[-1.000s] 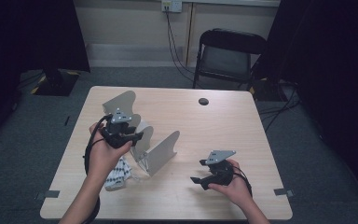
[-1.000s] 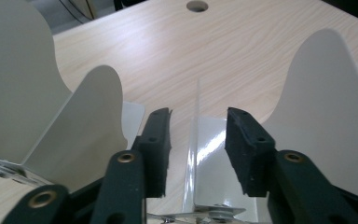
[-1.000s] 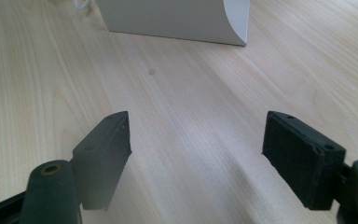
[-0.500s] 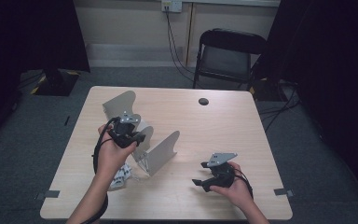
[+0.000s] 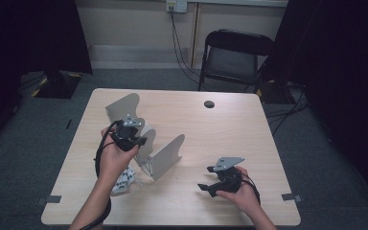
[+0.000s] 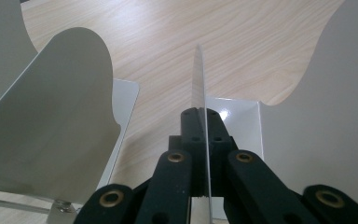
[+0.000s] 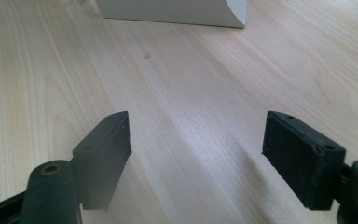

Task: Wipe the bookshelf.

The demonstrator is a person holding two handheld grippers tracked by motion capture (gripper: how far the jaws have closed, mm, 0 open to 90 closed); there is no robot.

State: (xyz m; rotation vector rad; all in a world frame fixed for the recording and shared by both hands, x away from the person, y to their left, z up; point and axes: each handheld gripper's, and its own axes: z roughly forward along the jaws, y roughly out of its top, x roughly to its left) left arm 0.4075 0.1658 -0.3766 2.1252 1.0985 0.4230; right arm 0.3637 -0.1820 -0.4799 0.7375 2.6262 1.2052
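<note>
Three grey sheet-metal bookends stand on the wooden table [image 5: 230, 124]: one at the back left [image 5: 122, 106], a middle one [image 5: 147, 139] and a nearer one [image 5: 166, 155]. My left gripper [image 5: 130, 133] hovers over the middle bookend. Its jaws have just been closing, and in the left gripper view the left gripper [image 6: 200, 114] is shut on the thin upright plate [image 6: 198, 79], seen edge-on. Neighbouring bookends rise at the left [image 6: 60, 112] and right [image 6: 326, 93]. My right gripper [image 5: 206, 177] rests near the front right of the table, open. In the right gripper view, the right gripper [image 7: 196, 140] has nothing between its jaws.
A small white patterned item [image 5: 124, 179] lies under the left forearm near the front left. A dark round spot [image 5: 209, 104] sits at the table's back middle. A black folding chair [image 5: 237, 52] stands behind the table. A bookend's base [image 7: 172, 11] lies ahead of the right gripper.
The left gripper has shifted slightly right over the middle bookend and closed on its upright plate. The right hand has stayed still.
</note>
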